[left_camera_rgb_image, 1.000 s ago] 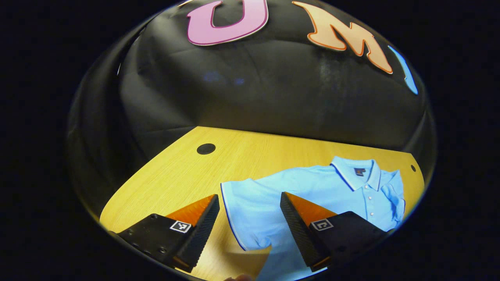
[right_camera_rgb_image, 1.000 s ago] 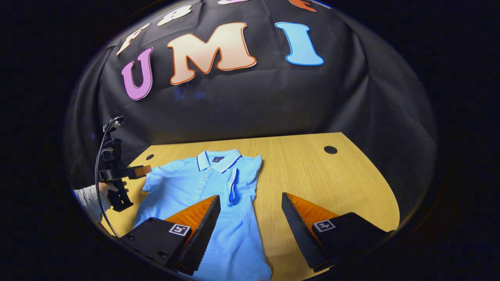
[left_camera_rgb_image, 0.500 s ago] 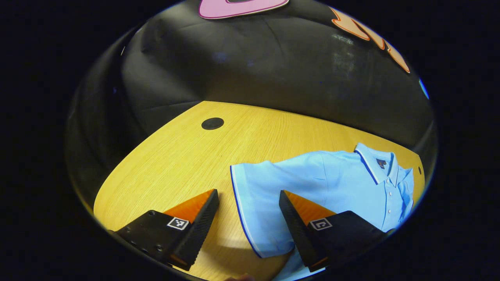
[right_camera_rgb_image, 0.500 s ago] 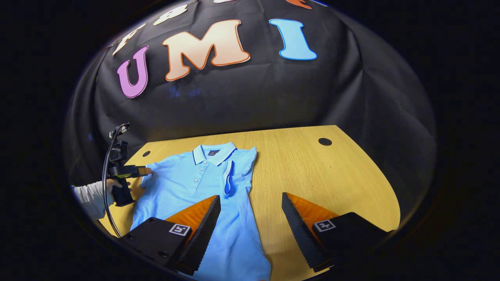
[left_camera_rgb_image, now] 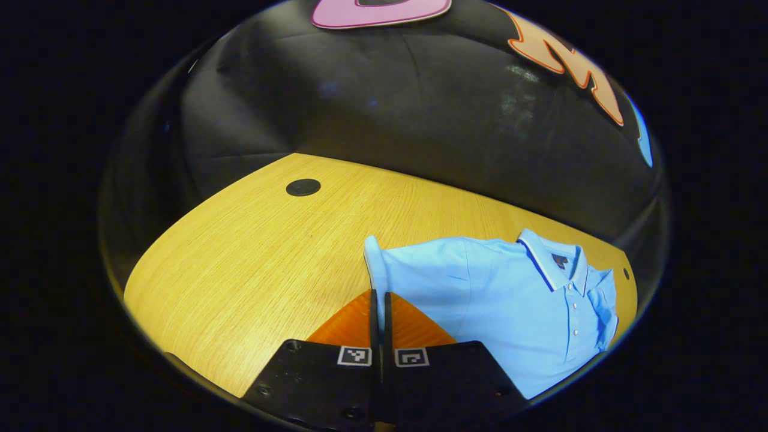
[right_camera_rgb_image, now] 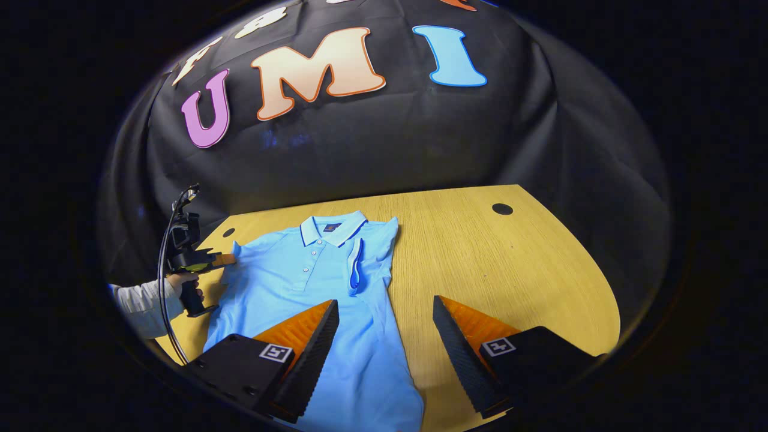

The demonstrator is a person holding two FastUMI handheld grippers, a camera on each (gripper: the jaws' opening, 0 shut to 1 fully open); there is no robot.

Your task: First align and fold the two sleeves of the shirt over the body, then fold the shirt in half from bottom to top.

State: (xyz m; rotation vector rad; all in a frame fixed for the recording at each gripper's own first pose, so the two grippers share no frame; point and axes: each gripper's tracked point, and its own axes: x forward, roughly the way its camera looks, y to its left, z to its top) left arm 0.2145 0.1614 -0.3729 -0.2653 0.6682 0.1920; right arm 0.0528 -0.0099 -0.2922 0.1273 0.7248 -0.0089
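Note:
A light blue polo shirt [left_camera_rgb_image: 510, 300] lies face up on the wooden table [left_camera_rgb_image: 240, 258], collar toward the booth wall. My left gripper [left_camera_rgb_image: 378, 297] is shut on the cuff of the shirt's left sleeve [left_camera_rgb_image: 373, 264], which stands up from the table at the fingertips. In the right gripper view the same gripper [right_camera_rgb_image: 225, 260] pinches that sleeve at the shirt's [right_camera_rgb_image: 312, 288] left side. The other sleeve [right_camera_rgb_image: 358, 264] lies folded over the body. My right gripper [right_camera_rgb_image: 384, 312] hangs open over the shirt's lower right edge, with nothing between its fingers.
Round black cable holes [left_camera_rgb_image: 303, 187] [right_camera_rgb_image: 502, 209] sit near the table's [right_camera_rgb_image: 510, 270] far corners. A person's hand and pale sleeve [right_camera_rgb_image: 144, 300] hold the left gripper, with a cable running from it. Bare wood lies right of the shirt.
My left gripper went from open around the sleeve cuff to shut on it, and the cuff has lifted. The right gripper stayed open and barely moved.

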